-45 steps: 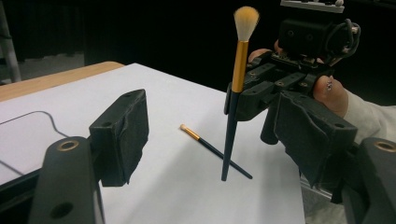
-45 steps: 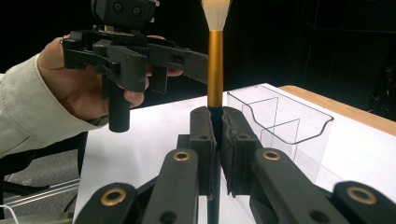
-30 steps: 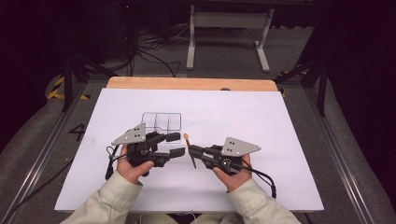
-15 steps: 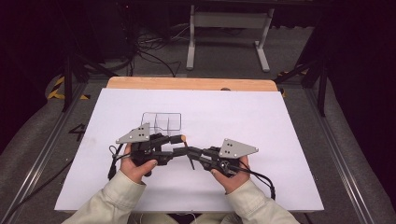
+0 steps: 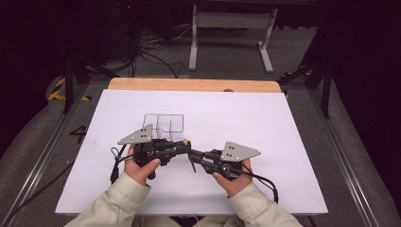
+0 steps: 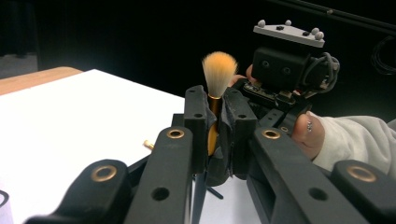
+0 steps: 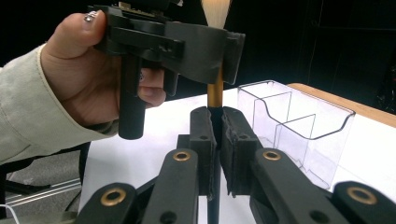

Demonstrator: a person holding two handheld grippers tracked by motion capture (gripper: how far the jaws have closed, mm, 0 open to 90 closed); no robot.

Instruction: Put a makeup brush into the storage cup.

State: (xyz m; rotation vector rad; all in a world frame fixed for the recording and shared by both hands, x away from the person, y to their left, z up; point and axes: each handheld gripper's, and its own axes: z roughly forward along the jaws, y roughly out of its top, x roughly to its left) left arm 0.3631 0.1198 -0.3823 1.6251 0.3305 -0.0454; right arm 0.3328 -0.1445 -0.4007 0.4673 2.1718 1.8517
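We hold brush (image 6: 217, 74) upright above table's (image 5: 283, 123) near edge. Left gripper (image 6: 215, 116) just clamped onto gold ferrule; right gripper (image 7: 217, 126) clenched on handle below. Clear organizer (image 5: 165, 124) just behind.

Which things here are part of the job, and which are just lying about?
In the job:
- makeup brush, upright, clamped by both grippers
- left gripper, jaws just closed on the brush's gold ferrule
- right gripper, shut on its handle
- clear divided organizer

Lying about:
- small gold piece on the white table
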